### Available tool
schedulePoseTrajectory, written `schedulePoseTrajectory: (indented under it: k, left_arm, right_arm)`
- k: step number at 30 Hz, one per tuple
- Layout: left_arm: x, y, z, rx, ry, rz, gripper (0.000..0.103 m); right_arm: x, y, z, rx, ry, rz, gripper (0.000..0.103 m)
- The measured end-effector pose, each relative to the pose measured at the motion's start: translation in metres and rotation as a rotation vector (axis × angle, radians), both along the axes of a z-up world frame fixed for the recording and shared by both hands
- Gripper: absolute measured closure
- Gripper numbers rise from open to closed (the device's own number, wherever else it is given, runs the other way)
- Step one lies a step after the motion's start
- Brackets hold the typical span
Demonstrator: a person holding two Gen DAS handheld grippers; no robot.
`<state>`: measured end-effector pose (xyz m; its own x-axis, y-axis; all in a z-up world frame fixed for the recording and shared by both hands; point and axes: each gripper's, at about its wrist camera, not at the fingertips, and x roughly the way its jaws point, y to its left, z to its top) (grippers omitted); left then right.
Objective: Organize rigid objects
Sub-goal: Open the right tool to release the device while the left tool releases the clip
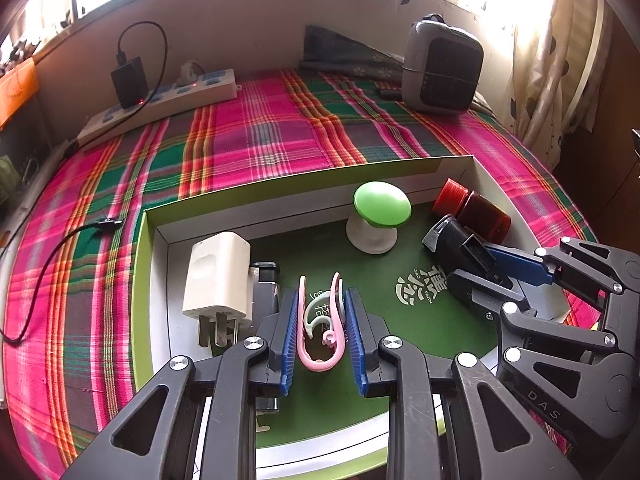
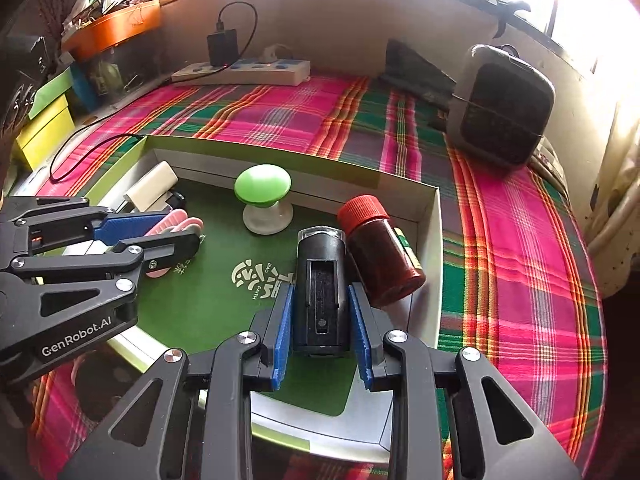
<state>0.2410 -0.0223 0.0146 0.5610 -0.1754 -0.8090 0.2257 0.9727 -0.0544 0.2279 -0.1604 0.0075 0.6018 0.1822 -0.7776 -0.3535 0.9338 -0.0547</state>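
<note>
Two hand-held grippers work inside a shallow box (image 1: 460,161) with lime-green outer walls and a dark green floor, which rests on a pink-and-green plaid cloth (image 1: 260,140).

Left gripper (image 1: 322,330): its blue-padded fingers (image 1: 289,332) are drawn narrow on a pink clip (image 1: 320,344), a U-shaped loop with a pale green clip nested inside it; the pads press on both outer sides of the loop. In the right wrist view the same gripper (image 2: 172,232) enters from the left, with the pink clip (image 2: 176,218) showing between its tips.

Right gripper (image 2: 322,332): its fingers (image 2: 282,336) close narrowly on a black cylindrical device (image 2: 320,288) with a clear end cap, held lengthwise between the pads over the box floor. In the left wrist view this gripper (image 1: 504,276) reaches in from the right with the black device (image 1: 456,244) at its tips.

Other contents of the box: a green-topped knob (image 1: 380,216) on a white base stands upright near the far wall; a brown bottle with a red cap (image 2: 376,252) lies on its side just beside the black device, near the right wall; a white plug adapter (image 1: 218,280) lies at the left wall.

Beyond the box, on the cloth: a white power strip (image 1: 160,100) carrying a black charger (image 1: 129,80), and a grey heater-like appliance (image 1: 442,70) at the far right.
</note>
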Motion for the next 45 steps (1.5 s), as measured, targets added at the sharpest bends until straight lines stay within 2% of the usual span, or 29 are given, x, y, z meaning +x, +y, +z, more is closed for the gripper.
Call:
schedulePoseTrajectory:
  k: [13, 19, 26, 31, 34, 45]
  left_arm:
    - [-0.001, 0.001, 0.000, -0.004, -0.002, 0.004, 0.078]
    - [-0.002, 0.000, 0.001, 0.002, -0.002, 0.010, 0.072]
    - [-0.004, 0.002, 0.002, -0.007, -0.001, 0.014, 0.069]
    - [-0.008, 0.003, 0.005, -0.007, -0.010, 0.019, 0.068]
    - [-0.013, 0.002, 0.012, -0.003, -0.033, 0.015, 0.064]
    - [-0.030, 0.009, 0.021, -0.033, -0.047, 0.039, 0.064]
  right_arm:
    - [-0.001, -0.002, -0.001, 0.022, 0.005, -0.008, 0.074]
    - [-0.001, -0.003, -0.001, 0.039, 0.006, -0.011, 0.074]
    - [-0.003, -0.005, 0.001, 0.063, 0.005, -0.015, 0.064]
    - [-0.004, -0.006, 0.002, 0.078, 0.001, -0.020, 0.063]
    - [-0.006, -0.008, 0.003, 0.094, -0.001, -0.025, 0.063]
    - [-0.022, -0.010, 0.014, 0.137, -0.033, -0.020, 0.063]
